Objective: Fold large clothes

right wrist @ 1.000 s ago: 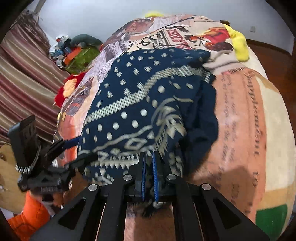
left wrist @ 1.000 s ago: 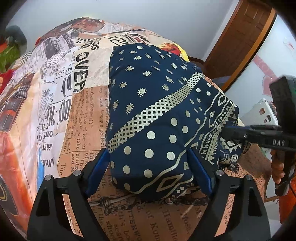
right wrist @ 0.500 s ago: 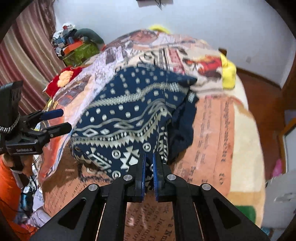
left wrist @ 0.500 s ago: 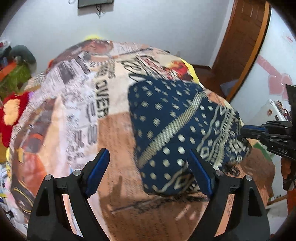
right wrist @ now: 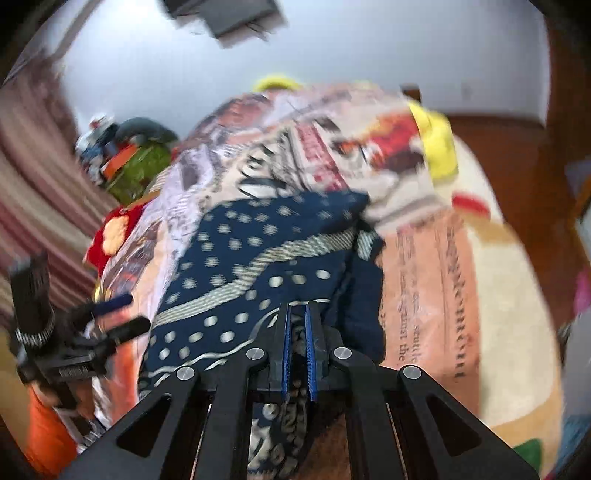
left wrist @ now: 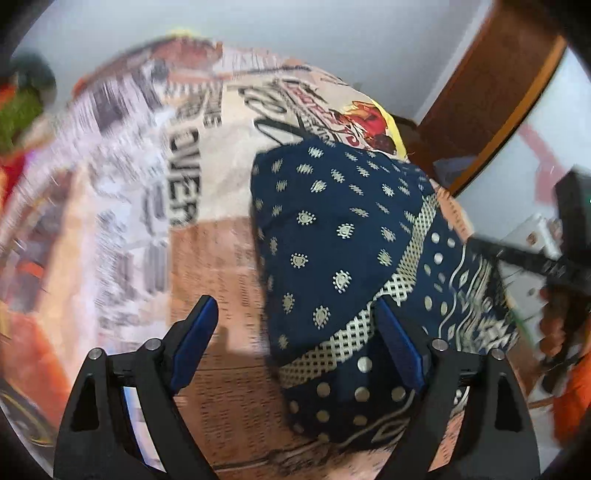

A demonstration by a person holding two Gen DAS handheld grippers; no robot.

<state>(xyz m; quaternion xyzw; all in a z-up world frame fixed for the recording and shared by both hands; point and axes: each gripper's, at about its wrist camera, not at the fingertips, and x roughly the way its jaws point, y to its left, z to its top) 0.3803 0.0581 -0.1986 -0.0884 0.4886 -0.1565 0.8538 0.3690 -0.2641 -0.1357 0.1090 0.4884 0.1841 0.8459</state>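
Newsprint-patterned bedspread (left wrist: pixel 221 258), navy garment (left wrist: pixel 332 236), white wall (left wrist: pixel 295 44)

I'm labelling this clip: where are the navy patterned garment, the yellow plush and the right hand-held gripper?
navy patterned garment (left wrist: pixel 332 236): left wrist view, dotted top panel.
yellow plush (right wrist: pixel 439 147): right wrist view, its bright body.
right hand-held gripper (right wrist: pixel 297 314): right wrist view, between fingertips.

I'm over a bed (left wrist: pixel 221 258) spread with a newspaper-print blanket (right wrist: pixel 424 288). A pale wall (right wrist: pixel 369 55) closes the far side, with a dark shape (right wrist: pixel 225 18) mounted high. A brown wooden door (left wrist: pixel 491 96) stands right, striped curtains (right wrist: pixel 40 206) hang left, and toys (right wrist: pixel 136 166) are piled by them.
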